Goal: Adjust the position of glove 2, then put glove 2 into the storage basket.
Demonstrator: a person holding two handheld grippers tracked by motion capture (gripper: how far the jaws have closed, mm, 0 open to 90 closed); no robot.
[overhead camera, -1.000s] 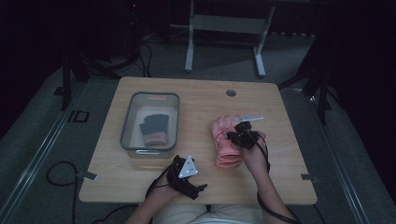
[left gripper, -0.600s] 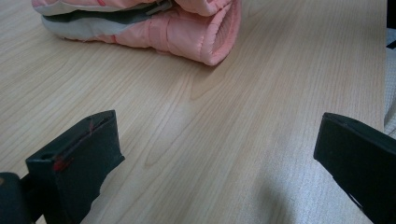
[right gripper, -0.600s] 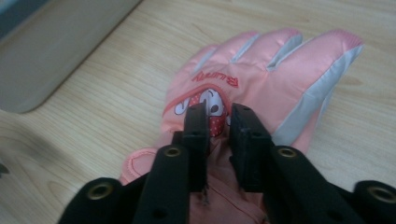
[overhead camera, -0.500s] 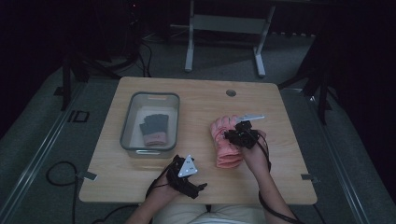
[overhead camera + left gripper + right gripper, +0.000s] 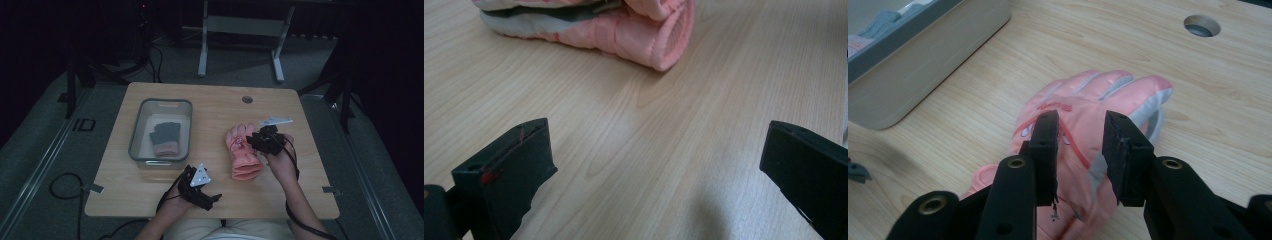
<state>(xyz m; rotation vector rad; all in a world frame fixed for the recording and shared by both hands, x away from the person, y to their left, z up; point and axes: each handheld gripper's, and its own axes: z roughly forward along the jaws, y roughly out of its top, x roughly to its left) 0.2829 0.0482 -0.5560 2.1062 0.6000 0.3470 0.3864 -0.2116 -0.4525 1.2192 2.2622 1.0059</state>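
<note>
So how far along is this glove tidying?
One dark glove already lies in the grey bin. The pink glove lies on the table; the right gripper, jaws just opening, hovers over it without gripping. The left gripper waits open. The pink glove isn't yet in the bin.

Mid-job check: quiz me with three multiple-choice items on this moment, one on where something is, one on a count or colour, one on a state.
1. Where does the pink glove lie?
A. In the bin
B. On the table, right of the bin
C. On the floor

2. How many gloves are in the grey bin?
A. None
B. One
C. Three

3. How do the right gripper's jaws stand?
A. Apart above the pink glove
C. Clamped on the bin
B. Shut on the dark glove

Key: 1 B, it rests on bare wood beside the bin. 2 B, one dark glove lies inside. 3 A, there is a gap between the jaws.
</note>
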